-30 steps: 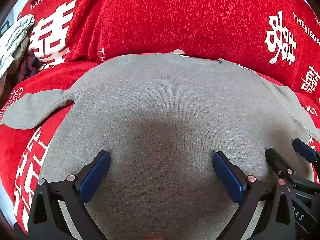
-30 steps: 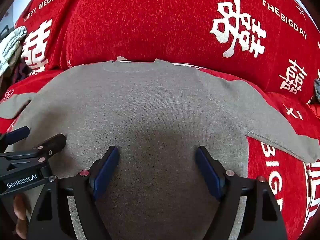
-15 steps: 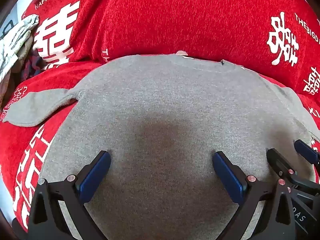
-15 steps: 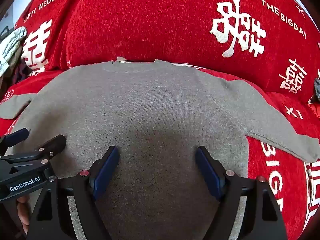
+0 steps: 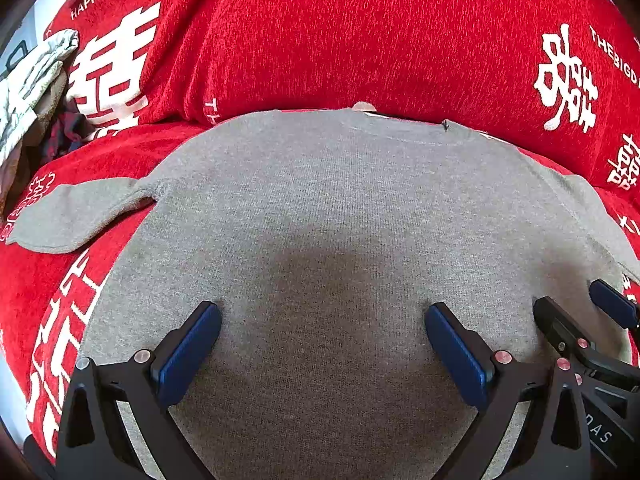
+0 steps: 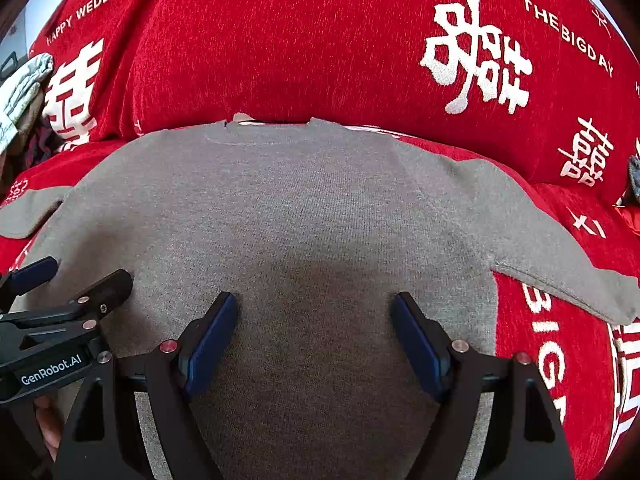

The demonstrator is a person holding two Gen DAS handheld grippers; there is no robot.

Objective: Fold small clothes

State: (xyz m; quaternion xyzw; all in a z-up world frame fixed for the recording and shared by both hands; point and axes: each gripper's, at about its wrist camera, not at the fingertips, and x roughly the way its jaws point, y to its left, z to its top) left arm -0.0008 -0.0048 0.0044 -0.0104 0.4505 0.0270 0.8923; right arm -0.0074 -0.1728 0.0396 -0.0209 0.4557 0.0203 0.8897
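Observation:
A small grey knit sweater (image 5: pixel 340 208) lies flat on a red sofa seat, neck towards the backrest, sleeves spread out to both sides. It also shows in the right wrist view (image 6: pixel 304 200). My left gripper (image 5: pixel 322 344) is open and empty above the lower left half of the sweater body. My right gripper (image 6: pixel 314 340) is open and empty above the lower right half. The left sleeve (image 5: pixel 76 212) lies out to the left, the right sleeve (image 6: pixel 560 264) out to the right. Each gripper shows at the edge of the other's view.
The sofa cover (image 5: pixel 360 32) is red with white characters and lettering; its backrest rises just behind the sweater's neck. A pile of other clothes (image 5: pixel 32 84) sits at the far left on the sofa. A dark item (image 6: pixel 634 178) peeks in at the right edge.
Both grippers stay open. The left wrist view has shifted slightly, so the sweater sits a little lower and the left sleeve more in view. The right gripper has barely moved.

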